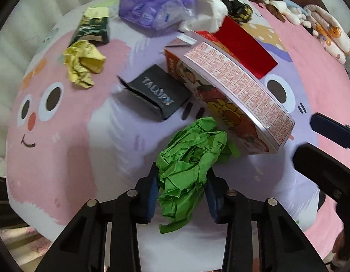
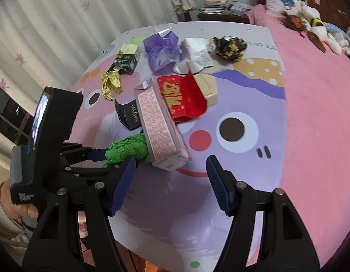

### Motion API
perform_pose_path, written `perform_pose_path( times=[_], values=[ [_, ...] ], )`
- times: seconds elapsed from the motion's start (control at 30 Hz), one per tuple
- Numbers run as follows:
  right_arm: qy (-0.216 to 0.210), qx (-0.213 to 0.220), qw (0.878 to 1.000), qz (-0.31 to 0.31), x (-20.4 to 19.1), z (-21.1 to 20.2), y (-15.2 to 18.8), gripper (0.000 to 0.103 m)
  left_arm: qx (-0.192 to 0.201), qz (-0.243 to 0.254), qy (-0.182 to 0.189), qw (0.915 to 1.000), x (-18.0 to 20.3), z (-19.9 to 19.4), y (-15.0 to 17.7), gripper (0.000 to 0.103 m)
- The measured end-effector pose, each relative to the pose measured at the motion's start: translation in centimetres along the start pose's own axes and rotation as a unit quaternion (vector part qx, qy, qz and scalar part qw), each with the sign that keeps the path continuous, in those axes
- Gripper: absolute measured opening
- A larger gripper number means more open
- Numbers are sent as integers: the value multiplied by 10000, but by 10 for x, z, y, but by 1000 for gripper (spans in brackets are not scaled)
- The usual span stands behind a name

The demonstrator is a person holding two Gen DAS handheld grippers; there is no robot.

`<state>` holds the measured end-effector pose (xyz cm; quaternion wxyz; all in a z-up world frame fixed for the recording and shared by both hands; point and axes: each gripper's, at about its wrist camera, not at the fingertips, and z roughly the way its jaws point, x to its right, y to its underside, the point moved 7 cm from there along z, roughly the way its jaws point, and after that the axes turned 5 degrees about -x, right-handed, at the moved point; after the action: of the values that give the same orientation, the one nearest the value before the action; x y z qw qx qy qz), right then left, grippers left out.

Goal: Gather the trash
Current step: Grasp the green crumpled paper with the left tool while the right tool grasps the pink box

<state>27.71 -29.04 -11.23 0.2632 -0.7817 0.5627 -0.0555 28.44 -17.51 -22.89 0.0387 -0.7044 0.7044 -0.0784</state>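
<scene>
Left wrist view: left gripper (image 1: 181, 195) points steeply down at the mat (image 1: 61, 158), fingers narrowed w/ crumpled green paper (image 1: 190, 165) betw. them; both blue pads (image 1: 152, 195) sit against the wad's sides, so it looks gripped. Just behind it lies a long printed carton (image 1: 233, 95), tilted, w/ a dark TALOPN box (image 1: 156, 95) to its left and a red box (image 1: 245, 47) beyond. Yellow wrapper (image 1: 83, 65), green box (image 1: 91, 27), purple bag (image 1: 152, 9) farther back. Right gripper tip shows at right edge. Right wrist view: right gripper (image 2: 171, 184) fingers wide, nothing betw. them, above bare mat near the carton's end (image 2: 170, 158). Green paper (image 2: 127, 147) at left, in the left gripper (image 2: 100, 156); a hand (image 2: 18, 206) holds that tool.
</scene>
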Motion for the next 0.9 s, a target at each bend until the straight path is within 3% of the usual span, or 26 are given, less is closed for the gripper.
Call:
perform_pose_path(
  times=[0.4,0.47,0.57,0.7,0.9],
  values=[
    [239,-329,9986,-342,-16,49,-22,62,307,-695,-94,9971,-51,-45,11,36],
    [285,-393,9981,-390,-19,56,-24,59,328,-778,-104,9964,-61,-51,15,36],
    [406,-509,9969,-432,-22,66,-24,42,383,-839,-129,9957,-73,-60,21,36],
    [312,-480,9974,-441,-31,61,-24,40,461,-834,-171,9953,-87,-75,31,36],
    [115,-96,9992,-379,-58,28,-28,38,601,-750,-133,9953,-103,-99,42,36]
  ],
)
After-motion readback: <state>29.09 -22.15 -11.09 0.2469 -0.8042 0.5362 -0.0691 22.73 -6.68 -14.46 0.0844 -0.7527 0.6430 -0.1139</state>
